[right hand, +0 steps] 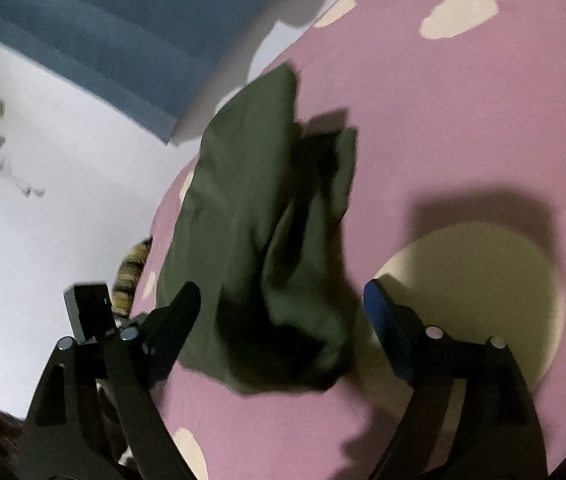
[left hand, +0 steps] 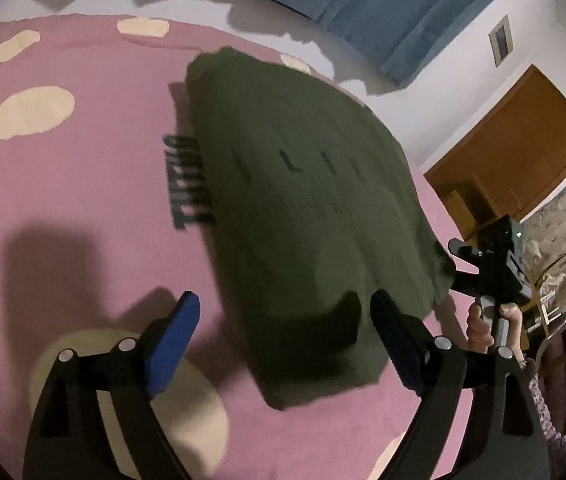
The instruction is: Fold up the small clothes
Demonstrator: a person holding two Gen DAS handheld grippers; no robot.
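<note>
Olive green garment [left hand: 303,200], folded over with dark lettering showing at one edge, lies on pink bedspread [left hand: 83,184] with cream spots. Left hand-held gripper [left hand: 283,344]: jaws wide, nothing gripped. Right hand-held gripper [right hand: 279,320]: jaws wide, garment's near end between them, unpinched.

Right claw [right hand: 281,300] is wide open, nothing pinched. The green shirt [right hand: 259,216] sits rumpled right ahead of it on the pink bed [right hand: 463,120], near edge between the fingers, blurry.
</note>
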